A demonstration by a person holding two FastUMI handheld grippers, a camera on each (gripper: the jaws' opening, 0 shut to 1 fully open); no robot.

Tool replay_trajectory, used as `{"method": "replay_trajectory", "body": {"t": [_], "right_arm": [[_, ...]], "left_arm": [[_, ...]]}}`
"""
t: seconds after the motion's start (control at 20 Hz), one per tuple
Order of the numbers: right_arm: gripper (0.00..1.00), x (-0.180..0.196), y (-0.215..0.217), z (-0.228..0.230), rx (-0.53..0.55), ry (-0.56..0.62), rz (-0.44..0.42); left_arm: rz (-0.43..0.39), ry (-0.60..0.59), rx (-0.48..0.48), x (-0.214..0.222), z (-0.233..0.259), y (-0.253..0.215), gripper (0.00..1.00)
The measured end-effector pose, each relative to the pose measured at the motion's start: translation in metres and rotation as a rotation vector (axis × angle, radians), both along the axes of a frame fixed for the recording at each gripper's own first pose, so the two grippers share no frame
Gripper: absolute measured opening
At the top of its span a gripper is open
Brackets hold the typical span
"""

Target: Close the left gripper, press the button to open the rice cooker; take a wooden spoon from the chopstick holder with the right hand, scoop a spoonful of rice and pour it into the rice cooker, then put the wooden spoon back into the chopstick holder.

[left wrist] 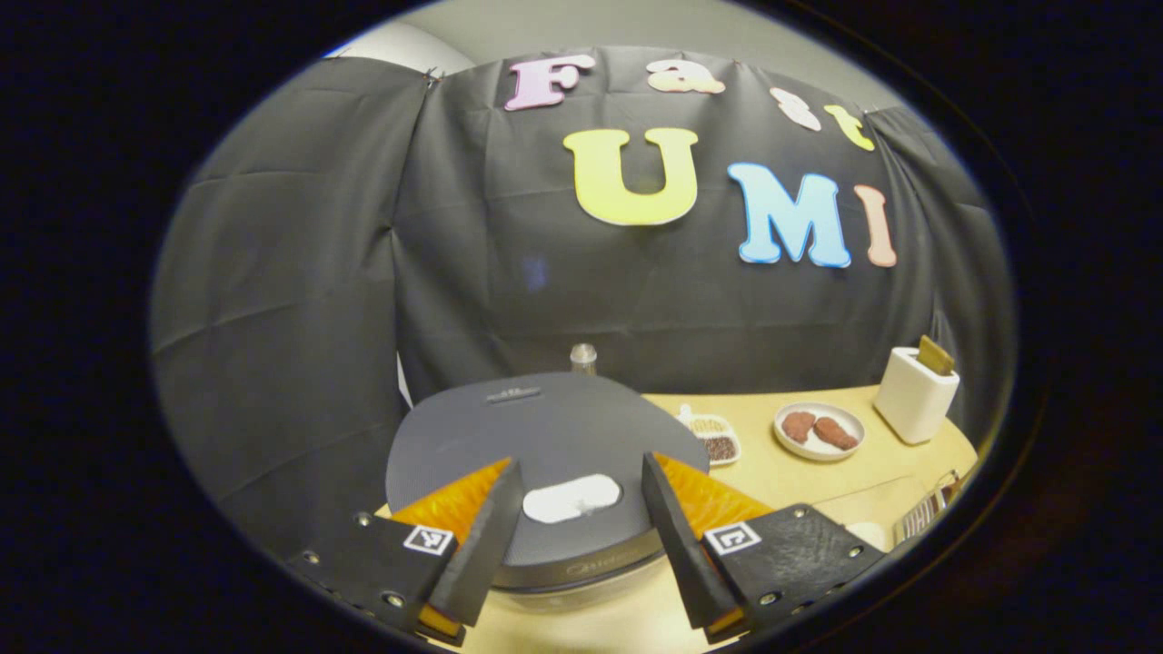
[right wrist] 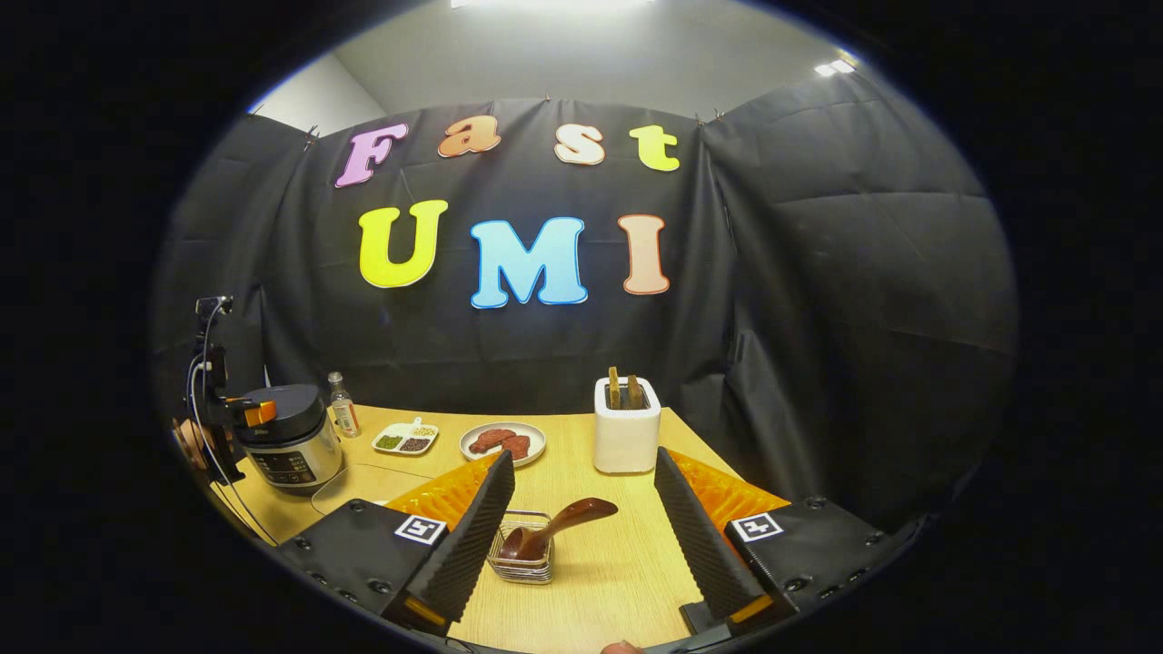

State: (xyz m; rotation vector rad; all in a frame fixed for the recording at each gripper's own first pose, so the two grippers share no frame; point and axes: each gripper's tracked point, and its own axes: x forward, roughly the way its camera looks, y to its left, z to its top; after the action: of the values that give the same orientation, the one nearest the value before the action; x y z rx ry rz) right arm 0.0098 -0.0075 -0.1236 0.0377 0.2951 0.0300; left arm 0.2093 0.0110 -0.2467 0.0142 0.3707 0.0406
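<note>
1. Left gripper: fingers spread apart, nothing between them. It hangs just above the front of the rice cooker, looking down onto the closed dark lid.
2. Key relation: the pale oval button lies straight ahead in the gap between the two fingers, its long axis running across the gap. Judgement: the fingers must come together first, then push down and slightly forward onto it.
3. Right gripper: fingers also apart and empty, over the wooden table.
4. Ahead of it, between its fingers, a wooden spoon sits in a small wire basket, handle leaning up to the right.
5. Farther on stands a white holder with wooden handles poking out.
6. From the right gripper view the cooker sits far left, with the left gripper beside it; so the left hand is clearly nearer the button.
</note>
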Motion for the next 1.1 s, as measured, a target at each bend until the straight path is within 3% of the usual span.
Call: {"method": "replay_trajectory", "body": {"t": [0.25,0.45,0.65,0.8,0.85,0.9,1.1], "right_arm": [[0.98,-0.005,-0.01,-0.001,-0.016,0.006,0.004],[0.98,-0.007,-0.011,0.008,-0.009,-0.01,0.02],[0.98,-0.006,-0.011,0.025,-0.031,-0.07,0.064],[0.98,-0.007,-0.003,0.029,0.002,-0.09,0.115],[0.93,-0.008,0.002,0.03,0.017,-0.093,0.138],[0.98,-0.01,0.006,0.032,0.026,-0.099,0.162],[0.98,-0.016,0.016,0.046,0.044,-0.13,0.193]], "left_arm": [[0.027,0.017,0.005,-0.009,-0.016,-0.002,0.87],[0.045,-0.02,0.035,-0.01,0.005,-0.006,0.86],[0.022,-0.15,0.008,-0.043,0.085,-0.028,0.82],[-0.023,-0.24,0.048,-0.08,0.144,-0.044,0.82],[-0.035,-0.266,0.057,-0.095,0.162,-0.052,0.82],[-0.041,-0.289,0.061,-0.109,0.179,-0.055,0.82],[-0.07,-0.339,0.035,-0.159,0.219,-0.067,0.82]]}}
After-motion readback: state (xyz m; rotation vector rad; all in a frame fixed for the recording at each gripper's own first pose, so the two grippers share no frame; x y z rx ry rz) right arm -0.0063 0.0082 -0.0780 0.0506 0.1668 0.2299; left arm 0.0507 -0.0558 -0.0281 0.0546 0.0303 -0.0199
